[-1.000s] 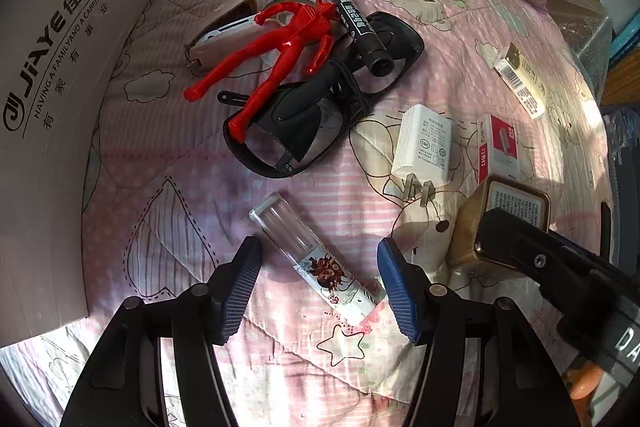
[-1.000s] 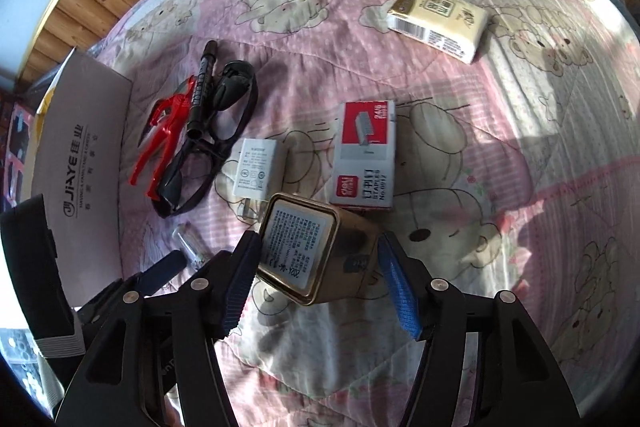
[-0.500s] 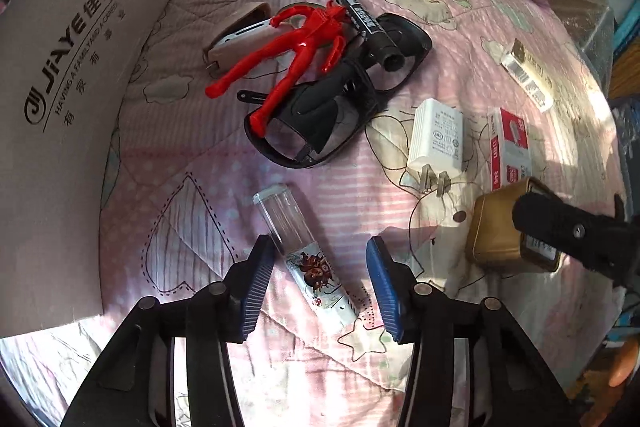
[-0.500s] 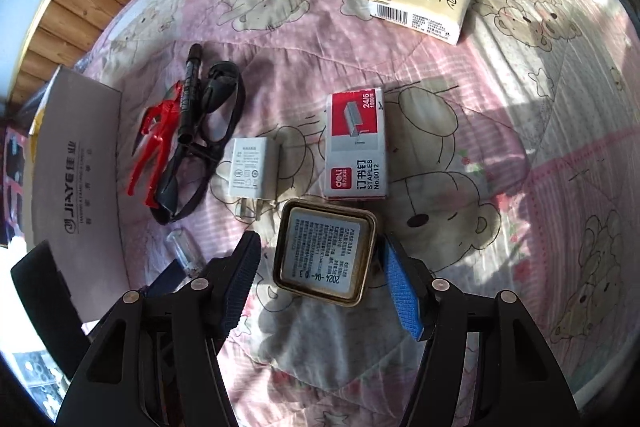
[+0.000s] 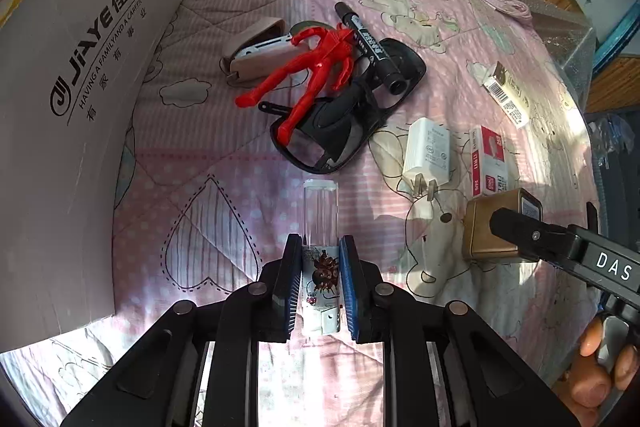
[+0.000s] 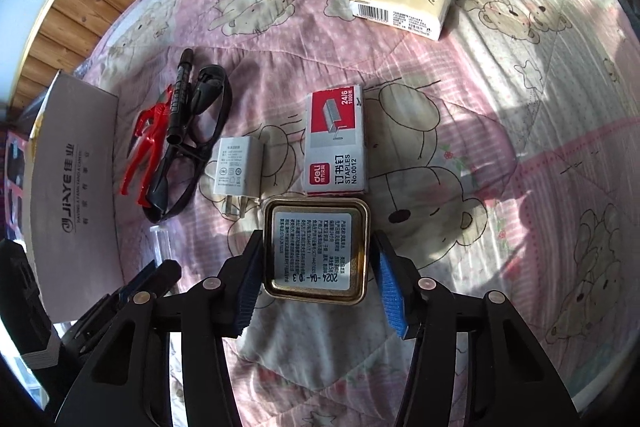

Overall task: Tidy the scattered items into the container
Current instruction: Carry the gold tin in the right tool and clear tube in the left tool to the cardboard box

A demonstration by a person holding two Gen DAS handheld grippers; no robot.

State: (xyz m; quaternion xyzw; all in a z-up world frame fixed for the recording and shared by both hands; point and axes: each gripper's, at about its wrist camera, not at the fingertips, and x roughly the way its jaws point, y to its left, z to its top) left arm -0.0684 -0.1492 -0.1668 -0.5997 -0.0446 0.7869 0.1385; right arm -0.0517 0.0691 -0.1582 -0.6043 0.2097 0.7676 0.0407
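My left gripper [image 5: 320, 283] is shut on a clear tube [image 5: 320, 219] with a printed label, which lies on the pink quilt and points away from me. The grey cardboard box [image 5: 80, 107] printed JIAYE stands just to its left. My right gripper [image 6: 320, 287] is open and straddles a gold tin [image 6: 316, 251] lying label-up. Its left pad is at the tin's edge, and a narrow gap shows on the right. The left wrist view shows that tin [image 5: 492, 231] behind a right finger. The box [image 6: 68, 195] is far left in the right wrist view.
On the quilt lie a red figure [image 5: 316, 67], black marker [image 5: 370, 45], black glasses [image 5: 344, 123], beige case [image 5: 256, 55], white charger [image 6: 236, 167], staples box [image 6: 336, 143] and tissue pack [image 6: 402, 3]. A hand [image 5: 600, 367] holds the right gripper. Wooden wall behind.
The left jaws have closed on the tube, which has swung in line with the fingers. The right gripper has come closer around the tin and its jaws have narrowed slightly.
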